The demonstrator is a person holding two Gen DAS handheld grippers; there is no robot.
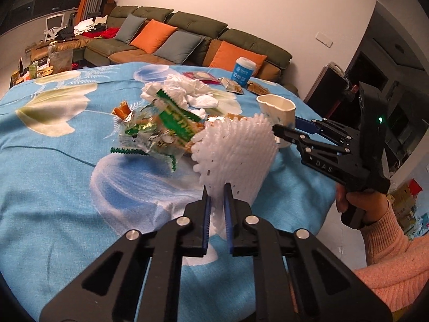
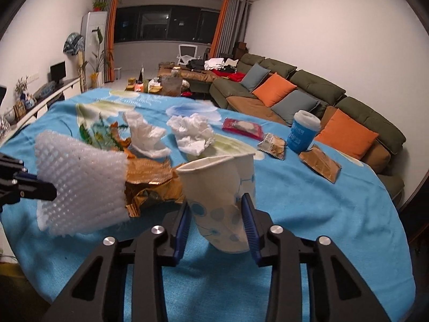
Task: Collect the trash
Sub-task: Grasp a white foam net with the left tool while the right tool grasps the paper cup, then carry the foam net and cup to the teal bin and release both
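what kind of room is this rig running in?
Most likely a home living room: a long green sectional sofa with orange cushions, curtained windows, and a table under a blue floral cloth strewn with snack wrappers and tissues.

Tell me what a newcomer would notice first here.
The white foam net, pinched in the left hand-held gripper, sticks up mid-table. Beside it the right hand-held gripper squeezes a crumpled paper cup. Behind them, tissues and wrappers litter the blue tablecloth.
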